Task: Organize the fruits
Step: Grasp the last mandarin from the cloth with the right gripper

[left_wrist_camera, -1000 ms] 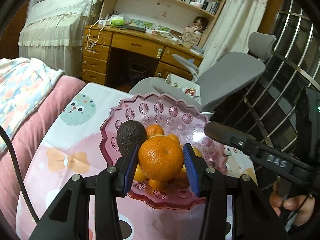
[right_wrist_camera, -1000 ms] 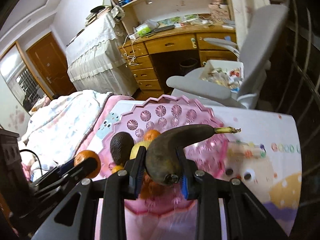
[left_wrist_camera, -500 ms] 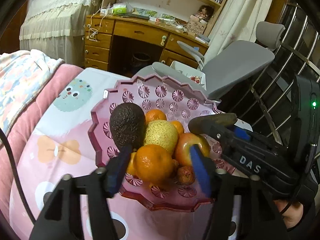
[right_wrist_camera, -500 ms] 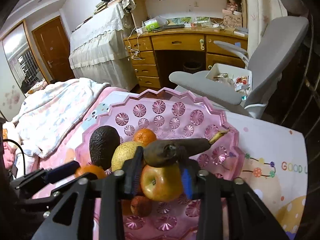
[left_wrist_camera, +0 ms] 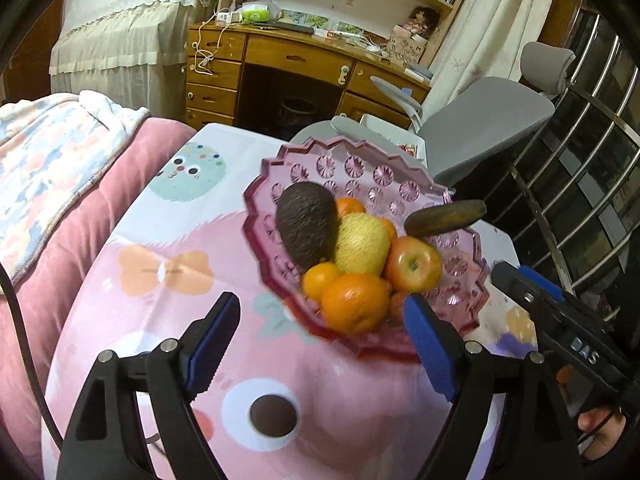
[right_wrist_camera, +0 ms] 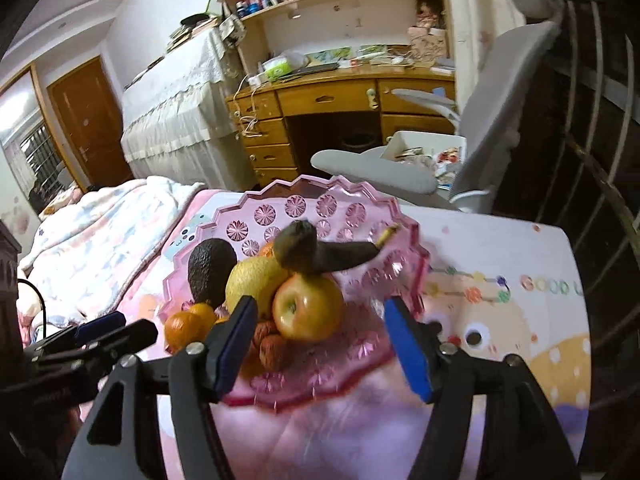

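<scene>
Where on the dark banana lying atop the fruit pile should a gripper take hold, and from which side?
Grip the banana at its thick middle, coming from above, jaws across its width. It lies atop the apple and pear, so its top is clear; the stem looks too thin.

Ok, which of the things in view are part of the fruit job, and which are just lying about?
Job:
pink fruit bowl
avocado
pear
apple
oranges
dark banana
walnuts
left gripper, jaws opening, nothing between
right gripper, jaws opening, nothing between

Lying about:
desk
grey chair
blanket
</scene>
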The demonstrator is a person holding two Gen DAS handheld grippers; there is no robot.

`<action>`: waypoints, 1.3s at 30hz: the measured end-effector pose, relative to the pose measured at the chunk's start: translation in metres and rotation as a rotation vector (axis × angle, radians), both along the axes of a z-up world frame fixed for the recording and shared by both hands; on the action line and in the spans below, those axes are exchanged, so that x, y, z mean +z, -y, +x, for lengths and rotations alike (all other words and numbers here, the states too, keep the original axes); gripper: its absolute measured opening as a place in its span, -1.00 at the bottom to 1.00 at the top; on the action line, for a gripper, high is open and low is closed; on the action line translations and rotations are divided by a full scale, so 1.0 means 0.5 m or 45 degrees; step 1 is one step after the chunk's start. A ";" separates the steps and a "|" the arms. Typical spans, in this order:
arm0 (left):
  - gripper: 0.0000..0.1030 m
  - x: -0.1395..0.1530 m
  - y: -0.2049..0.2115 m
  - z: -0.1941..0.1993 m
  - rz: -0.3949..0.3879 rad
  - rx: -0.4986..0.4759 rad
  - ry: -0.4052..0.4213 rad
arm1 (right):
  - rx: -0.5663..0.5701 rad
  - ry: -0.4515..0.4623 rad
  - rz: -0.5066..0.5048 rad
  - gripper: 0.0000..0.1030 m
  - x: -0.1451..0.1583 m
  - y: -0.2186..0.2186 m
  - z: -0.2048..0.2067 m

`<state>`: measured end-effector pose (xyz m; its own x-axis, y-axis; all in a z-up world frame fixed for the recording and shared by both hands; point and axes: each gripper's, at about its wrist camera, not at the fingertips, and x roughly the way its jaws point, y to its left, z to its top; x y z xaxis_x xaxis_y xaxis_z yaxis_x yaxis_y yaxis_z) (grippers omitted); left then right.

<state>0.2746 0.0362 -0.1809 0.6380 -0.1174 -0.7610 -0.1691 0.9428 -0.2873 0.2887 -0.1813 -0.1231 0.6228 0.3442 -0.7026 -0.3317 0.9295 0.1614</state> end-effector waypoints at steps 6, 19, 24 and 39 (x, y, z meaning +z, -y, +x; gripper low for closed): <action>0.71 0.008 -0.031 -0.038 0.024 -0.111 -0.027 | -0.147 0.018 0.003 0.46 -0.005 0.004 -0.096; 0.77 -0.040 -0.089 -0.076 0.026 -0.221 -0.176 | -0.327 0.004 -0.082 0.46 -0.098 -0.105 -0.193; 0.77 -0.065 -0.090 -0.067 -0.012 -0.274 -0.204 | -0.312 0.038 -0.149 0.46 -0.124 -0.151 -0.187; 0.77 -0.104 -0.124 -0.031 -0.069 -0.281 -0.244 | -0.302 -0.027 -0.259 0.34 -0.192 -0.225 -0.119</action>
<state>0.2591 0.0980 -0.2328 0.4376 -0.2808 -0.8542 -0.0178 0.9471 -0.3205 0.2294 -0.0689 -0.2193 0.6535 0.0422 -0.7558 -0.1002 0.9945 -0.0311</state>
